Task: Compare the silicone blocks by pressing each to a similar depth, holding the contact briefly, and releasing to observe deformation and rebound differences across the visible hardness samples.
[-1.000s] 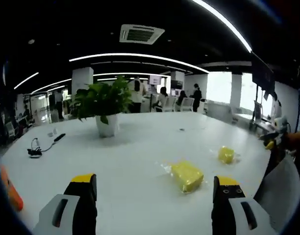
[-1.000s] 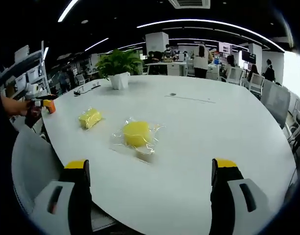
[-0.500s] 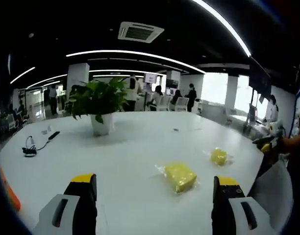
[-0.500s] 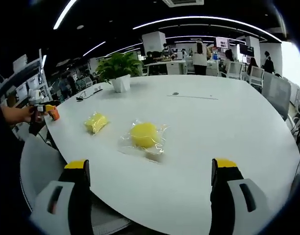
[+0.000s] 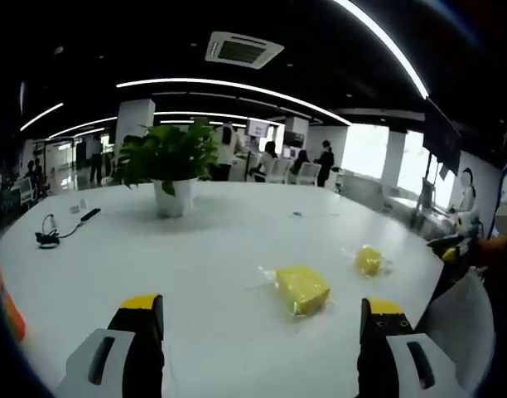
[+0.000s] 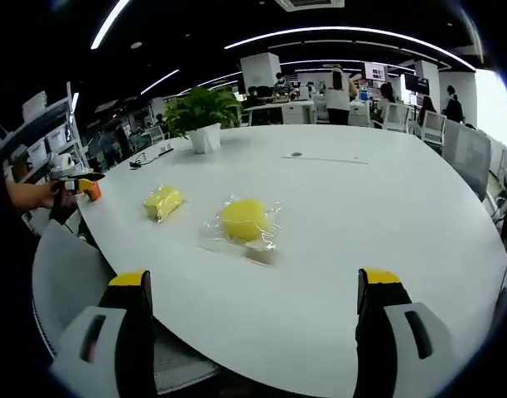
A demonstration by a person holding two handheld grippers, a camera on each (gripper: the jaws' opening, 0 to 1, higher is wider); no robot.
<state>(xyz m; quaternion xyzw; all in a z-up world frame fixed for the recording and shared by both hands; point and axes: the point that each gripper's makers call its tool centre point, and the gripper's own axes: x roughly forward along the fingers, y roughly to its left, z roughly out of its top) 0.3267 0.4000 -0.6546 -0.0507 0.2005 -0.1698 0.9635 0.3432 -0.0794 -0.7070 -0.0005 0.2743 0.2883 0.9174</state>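
Your left gripper point(image 5: 258, 319) has its jaws spread wide with nothing between them, hovering above the white table point(image 5: 220, 240). Just ahead of it lies the rectangular yellow silicone block point(image 5: 301, 288) in clear wrap, with the round yellow silicone block point(image 5: 369, 259) farther off to its right, near the table edge. Your right gripper point(image 6: 258, 290) is likewise wide open and empty, held over the near edge of the table, a grey chair point(image 6: 67, 282) below to its left. In the right gripper view the round block sits closest, wrapped in crinkled film, and the rectangular one lies beside it to the left. Across the table stand a potted plant point(image 5: 169, 166) in a white pot and a black cable point(image 5: 59, 232). The room beyond is an open office with curved ceiling light strips point(image 5: 237, 87), a ceiling vent point(image 5: 243, 50), bright windows and people standing at desks.
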